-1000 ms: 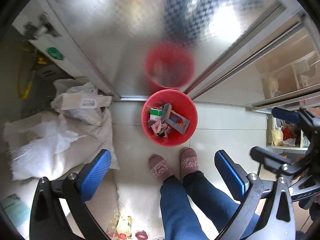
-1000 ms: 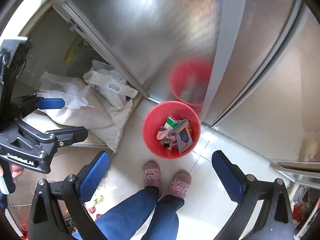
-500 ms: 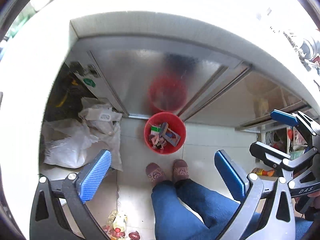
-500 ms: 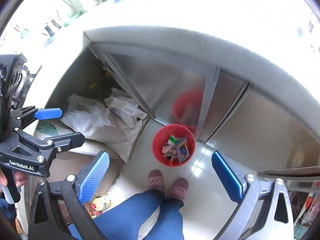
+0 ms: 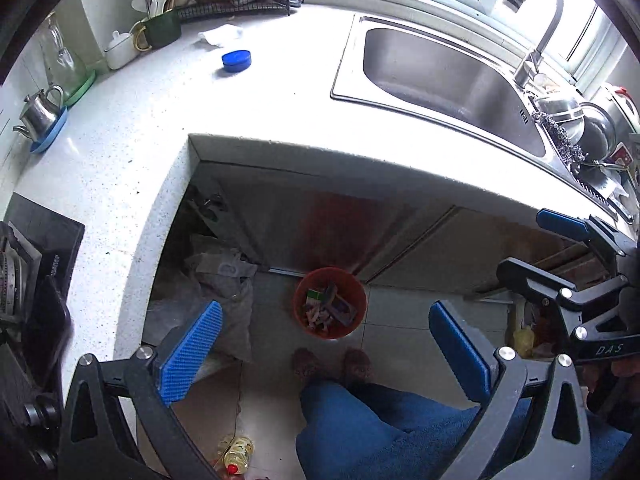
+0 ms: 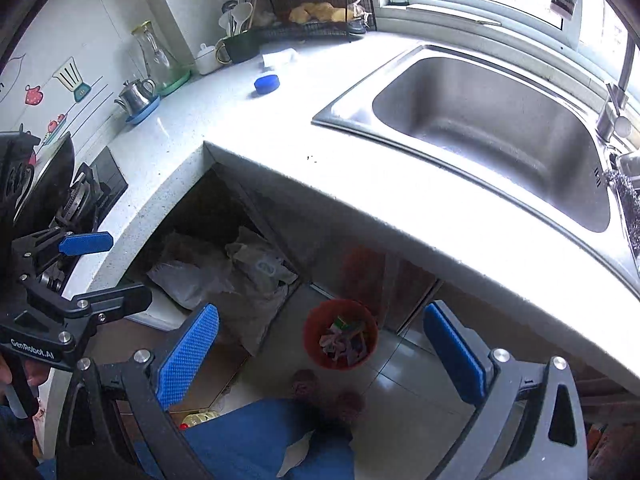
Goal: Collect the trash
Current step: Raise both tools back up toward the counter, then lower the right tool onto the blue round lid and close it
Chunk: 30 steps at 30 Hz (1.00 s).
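White kitchen counter (image 5: 120,128) fills the far part of both views, with a steel sink (image 5: 452,76) on the right and a red bin (image 5: 330,302) on the floor below, just in front of the person's slippers (image 5: 306,362). The bin already holds wrappers and small boxes. On the counter, far from the edge, lie a blue lid (image 5: 236,60) and a crumpled white tissue (image 5: 221,35) just behind it; these look like the trash left to collect.

The left gripper (image 5: 320,354) is released, its blue pads wide apart and nothing between them. The right gripper (image 6: 322,354) is also released and empty.

I think the risks come from the reach. Both pieces are far, near a green mug (image 5: 160,32) with spoons and a white pot (image 5: 119,50), so a careless arm may knock these. The lid is flat and low, and the pads may slip on its rim and push it away. The tissue is soft and may be caught only partly, then fall beside the bin on the way down.
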Motion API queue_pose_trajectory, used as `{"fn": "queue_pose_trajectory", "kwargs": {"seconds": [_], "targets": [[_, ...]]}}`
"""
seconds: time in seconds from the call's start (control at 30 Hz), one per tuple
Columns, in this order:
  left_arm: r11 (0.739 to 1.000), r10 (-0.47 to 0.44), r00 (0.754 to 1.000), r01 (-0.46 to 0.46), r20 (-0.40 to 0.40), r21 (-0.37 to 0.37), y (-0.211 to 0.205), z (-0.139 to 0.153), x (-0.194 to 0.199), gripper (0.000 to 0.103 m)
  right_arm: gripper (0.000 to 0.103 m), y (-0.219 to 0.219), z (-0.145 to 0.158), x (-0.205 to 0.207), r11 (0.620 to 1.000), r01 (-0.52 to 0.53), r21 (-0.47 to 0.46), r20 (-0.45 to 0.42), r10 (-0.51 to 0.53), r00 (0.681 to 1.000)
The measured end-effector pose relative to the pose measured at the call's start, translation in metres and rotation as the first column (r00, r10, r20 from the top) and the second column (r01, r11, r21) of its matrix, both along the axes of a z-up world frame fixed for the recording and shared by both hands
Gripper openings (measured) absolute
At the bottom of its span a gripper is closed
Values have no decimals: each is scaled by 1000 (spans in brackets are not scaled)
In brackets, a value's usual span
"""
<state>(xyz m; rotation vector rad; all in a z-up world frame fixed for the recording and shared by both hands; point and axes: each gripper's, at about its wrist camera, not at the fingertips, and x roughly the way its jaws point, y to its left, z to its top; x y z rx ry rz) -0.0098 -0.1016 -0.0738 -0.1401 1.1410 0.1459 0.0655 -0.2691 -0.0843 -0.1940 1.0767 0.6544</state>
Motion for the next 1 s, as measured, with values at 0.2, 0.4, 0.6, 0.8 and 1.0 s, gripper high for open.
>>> {"fn": "queue_pose_trajectory", "kwargs": {"seconds": [0.2, 0.4, 0.6, 0.8, 1.0], "targets": [[1000, 7, 1000, -8, 22, 16, 16, 26, 8, 103, 102, 19, 21, 13, 999, -43, 19, 28, 42, 999], [999, 26, 998, -28, 54, 34, 46, 49, 27, 103, 102, 46, 36, 33, 996, -73, 45, 53, 70, 996], [1000, 11, 997, -13, 83, 28, 88, 64, 61, 103, 102, 84, 40, 65, 996, -76, 46, 73, 73, 995], [1000, 10, 996, -12, 94, 17, 136, 76, 106, 103, 102, 124, 49, 105, 996, -74, 56, 61, 71, 996], [1000, 3, 997, -5, 83, 19, 175, 76, 142, 103, 102, 171, 48, 137, 995, -91, 42, 36, 90, 995]]}}
